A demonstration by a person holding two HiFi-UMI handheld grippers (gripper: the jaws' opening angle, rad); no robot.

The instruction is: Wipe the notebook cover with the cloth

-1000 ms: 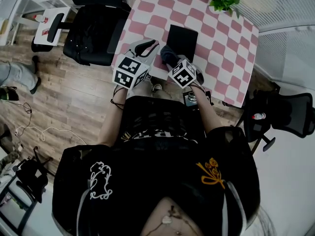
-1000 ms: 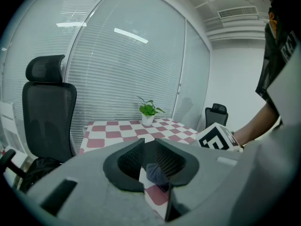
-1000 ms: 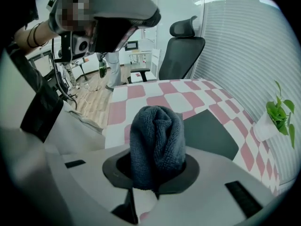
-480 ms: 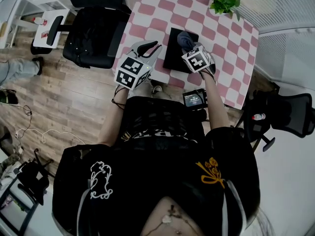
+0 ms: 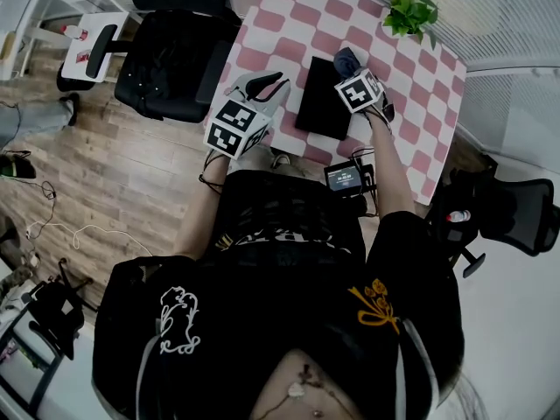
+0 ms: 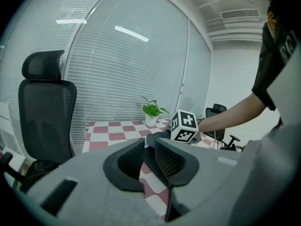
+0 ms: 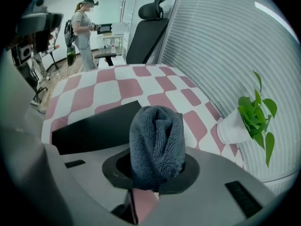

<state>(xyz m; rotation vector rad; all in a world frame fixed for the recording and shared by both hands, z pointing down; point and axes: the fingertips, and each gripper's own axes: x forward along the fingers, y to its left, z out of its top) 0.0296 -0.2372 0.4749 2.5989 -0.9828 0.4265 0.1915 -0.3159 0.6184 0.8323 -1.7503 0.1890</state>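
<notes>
Clamping the grey cloth (image 7: pixel 156 135), the right gripper (image 7: pixel 156 166) has both jaws pressed against a bunched, upright wad of terry fabric that fills the gap between them and sticks out well past the tips. In the head view the cloth sits at the far right corner of the black notebook (image 5: pixel 322 112), above the gripper's marker cube (image 5: pixel 359 91); contact between cloth and cover cannot be confirmed from any view. The notebook lies flat and closed on the pink-and-white checked table (image 5: pixel 289 24), its long side running away from the person. In the right gripper view the cover extends to the left of the cloth. The left gripper (image 5: pixel 267 83) hovers at the near left edge of the table, just beside the notebook and apart from it. Its jaws are drawn nearly together with only a thin slit between the ribbed pads (image 6: pixel 134 157), and nothing is held there. Its camera looks across the table toward the right gripper's cube and the person's outstretched arm. A small potted plant (image 5: pixel 411 11) stands at the far right corner of the table, well apart from the notebook. A black office chair (image 5: pixel 171 59) stands to the left of the table. A small device with a lit screen (image 5: pixel 344 178) sits at the person's waist. Another person (image 7: pixel 83 29) stands in the background of the right gripper view.
</notes>
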